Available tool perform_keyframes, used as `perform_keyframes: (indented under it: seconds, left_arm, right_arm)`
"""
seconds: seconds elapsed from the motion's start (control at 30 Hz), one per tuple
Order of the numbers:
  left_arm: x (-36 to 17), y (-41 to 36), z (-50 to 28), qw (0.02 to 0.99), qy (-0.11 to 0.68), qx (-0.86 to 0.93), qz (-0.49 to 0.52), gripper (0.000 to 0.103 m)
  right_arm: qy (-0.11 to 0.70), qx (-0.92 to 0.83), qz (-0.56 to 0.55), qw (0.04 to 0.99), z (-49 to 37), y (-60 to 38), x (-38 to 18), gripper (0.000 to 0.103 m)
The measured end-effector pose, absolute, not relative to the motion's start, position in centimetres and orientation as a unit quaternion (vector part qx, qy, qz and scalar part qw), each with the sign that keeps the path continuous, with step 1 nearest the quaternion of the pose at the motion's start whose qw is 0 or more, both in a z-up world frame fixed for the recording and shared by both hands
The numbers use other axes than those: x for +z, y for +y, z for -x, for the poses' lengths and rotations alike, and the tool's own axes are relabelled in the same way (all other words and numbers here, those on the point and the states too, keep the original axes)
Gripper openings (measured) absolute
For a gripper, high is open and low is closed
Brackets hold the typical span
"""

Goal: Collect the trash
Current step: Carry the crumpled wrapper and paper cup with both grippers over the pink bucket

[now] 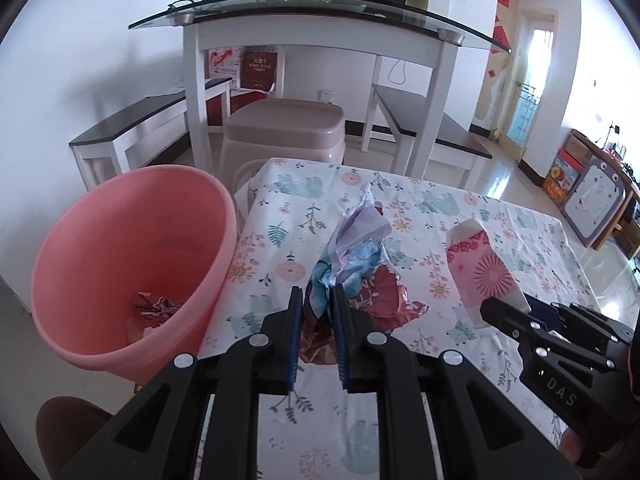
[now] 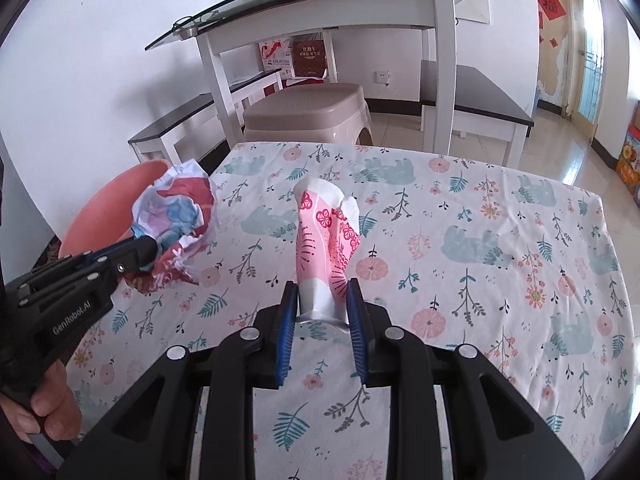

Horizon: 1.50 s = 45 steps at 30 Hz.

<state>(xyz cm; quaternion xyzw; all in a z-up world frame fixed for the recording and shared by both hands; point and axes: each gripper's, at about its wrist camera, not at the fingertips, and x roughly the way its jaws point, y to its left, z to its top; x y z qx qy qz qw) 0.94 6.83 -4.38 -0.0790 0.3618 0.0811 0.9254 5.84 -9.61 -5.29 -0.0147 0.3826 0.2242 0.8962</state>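
My left gripper (image 1: pixel 317 299) is shut on a crumpled paper wad (image 1: pixel 356 248), red, white and blue, held above the floral tablecloth (image 1: pixel 420 208); the wad also shows in the right wrist view (image 2: pixel 180 216). My right gripper (image 2: pixel 323 294) is shut on a crushed pink and white paper cup (image 2: pixel 326 240), which also shows in the left wrist view (image 1: pixel 480 268). A pink bin (image 1: pixel 128 264) stands left of the table and holds a crumpled red wrapper (image 1: pixel 154 308). The bin's rim shows behind the wad in the right wrist view (image 2: pixel 100 208).
A beige plastic stool (image 1: pixel 284 128) stands beyond the table's far edge. Behind it are a white glass-topped table (image 1: pixel 320 12) and dark benches (image 1: pixel 132 128). A brown stool seat (image 1: pixel 68 428) is at the lower left. Boxes (image 1: pixel 576 168) line the right wall.
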Motion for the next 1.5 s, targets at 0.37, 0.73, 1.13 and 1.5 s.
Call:
perform_keyframes:
  seconds: [0.37, 0.73, 1.13, 1.5]
  left_arm:
    - [-4.4, 7.6, -0.7, 0.925, 0.357, 0.098, 0.087, 0.014]
    - [-4.4, 7.9, -0.6, 0.923, 0.357, 0.105, 0.092, 0.014]
    - [-4.5, 8.0, -0.6, 0.923, 0.357, 0.107, 0.095, 0.014]
    - [-4.0, 8.3, -0.1, 0.925, 0.349, 0.109, 0.099, 0.014]
  right_arm:
    - [0.388, 0.214, 0.033, 0.896, -5.6, -8.9, -6.1, 0.025]
    - [0.391, 0.214, 0.035, 0.895, -5.6, -8.8, -6.4, 0.025]
    - [0.391, 0.213, 0.036, 0.895, -5.6, -8.7, -6.4, 0.025]
    - [0.389, 0.209, 0.043, 0.896, -5.8, -8.8, -6.5, 0.025]
